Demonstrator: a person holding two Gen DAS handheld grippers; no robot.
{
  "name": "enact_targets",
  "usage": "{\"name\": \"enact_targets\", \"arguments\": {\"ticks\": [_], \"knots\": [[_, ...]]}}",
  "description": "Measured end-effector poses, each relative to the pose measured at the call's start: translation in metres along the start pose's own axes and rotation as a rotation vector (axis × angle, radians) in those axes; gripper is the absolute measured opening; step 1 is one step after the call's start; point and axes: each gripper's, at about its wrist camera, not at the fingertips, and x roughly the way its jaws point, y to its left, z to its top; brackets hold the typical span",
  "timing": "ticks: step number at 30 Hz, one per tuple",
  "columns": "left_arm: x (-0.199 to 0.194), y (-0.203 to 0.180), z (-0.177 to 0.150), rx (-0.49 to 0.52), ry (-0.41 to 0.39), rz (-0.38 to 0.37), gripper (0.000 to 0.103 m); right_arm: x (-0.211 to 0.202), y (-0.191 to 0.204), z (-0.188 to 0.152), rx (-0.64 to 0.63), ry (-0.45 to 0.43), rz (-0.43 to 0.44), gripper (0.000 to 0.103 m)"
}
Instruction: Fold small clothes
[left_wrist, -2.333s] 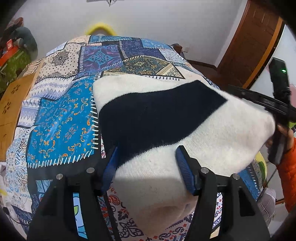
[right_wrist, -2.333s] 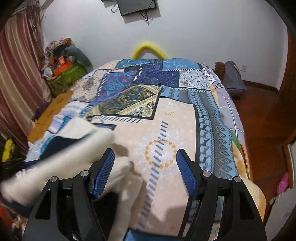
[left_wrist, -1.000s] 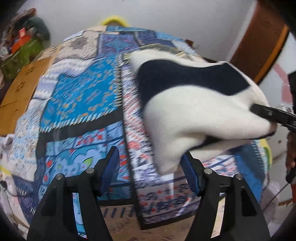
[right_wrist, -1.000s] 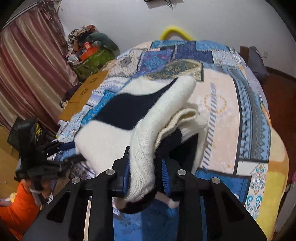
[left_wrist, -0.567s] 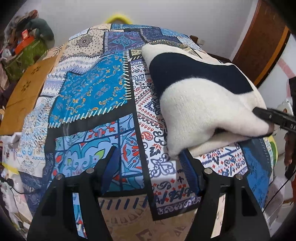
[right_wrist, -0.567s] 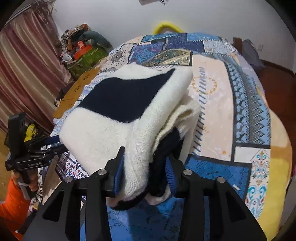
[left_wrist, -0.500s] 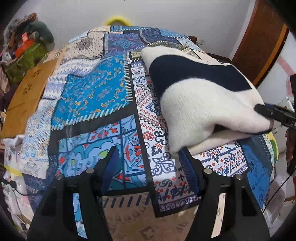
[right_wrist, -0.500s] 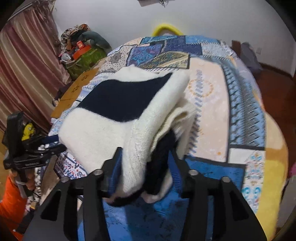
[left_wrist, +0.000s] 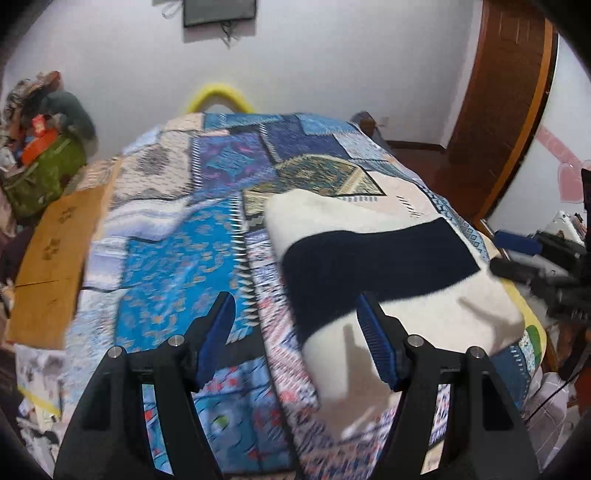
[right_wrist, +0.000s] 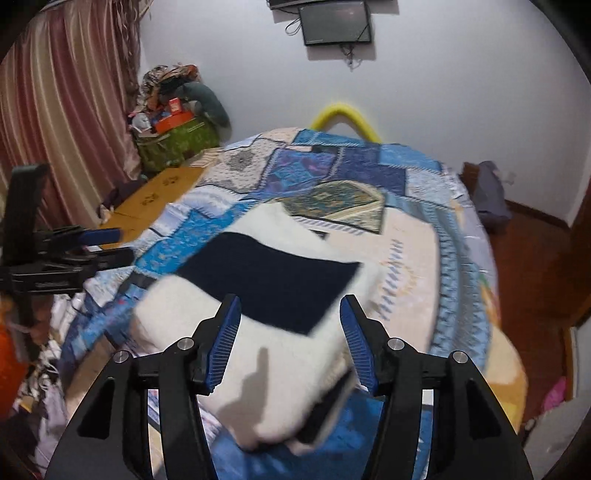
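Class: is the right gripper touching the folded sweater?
Cannot tell. In the right wrist view the right gripper hangs open above the folded sweater; neither view plainly shows a gap or contact.

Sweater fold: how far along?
Done: the sweater lies folded into a compact stack on the bed. In hand: nothing; left hand-held gripper and right hand-held gripper are both open, off the cloth. Left: at most tidying the uneven layered edge nearest the right camera.

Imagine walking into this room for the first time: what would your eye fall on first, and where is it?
First, the folded cream sweater with its broad navy band, lying near the front edge of the bright patchwork bedspread. Next, the right gripper, open just above it, and the left gripper, open beside the sweater's left edge.
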Motion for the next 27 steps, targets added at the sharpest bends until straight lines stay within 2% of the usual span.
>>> {"name": "enact_targets", "arguments": {"ticks": [4, 6, 9, 14, 19, 24, 27], "knots": [[0.036, -0.013, -0.006, 0.022, 0.074, -0.047, 0.068, 0.030, 0.007, -0.008, -0.007, 0.060, 0.018, 0.052], [0.045, -0.022, -0.017, 0.053, 0.089, -0.066, 0.068, 0.047, 0.006, -0.019, -0.013, 0.114, 0.014, 0.052], [0.048, -0.027, -0.032, 0.070, 0.098, -0.085, 0.069, 0.053, 0.005, -0.035, -0.033, 0.144, 0.013, 0.052], [0.040, -0.030, -0.045, 0.072, 0.086, -0.077, 0.069, 0.040, 0.003, -0.049, -0.037, 0.129, 0.027, 0.052], [0.025, -0.035, -0.054, 0.092, 0.070, -0.050, 0.069, 0.027, 0.005, -0.057, -0.048, 0.123, 0.004, 0.052], [0.004, -0.037, -0.061, 0.136, 0.040, -0.001, 0.069, 0.013, 0.001, -0.060, -0.027, 0.113, -0.002, 0.052], [-0.009, -0.029, -0.056, 0.115, 0.021, 0.007, 0.069, 0.004, -0.004, -0.059, -0.015, 0.122, -0.026, 0.062]]}}
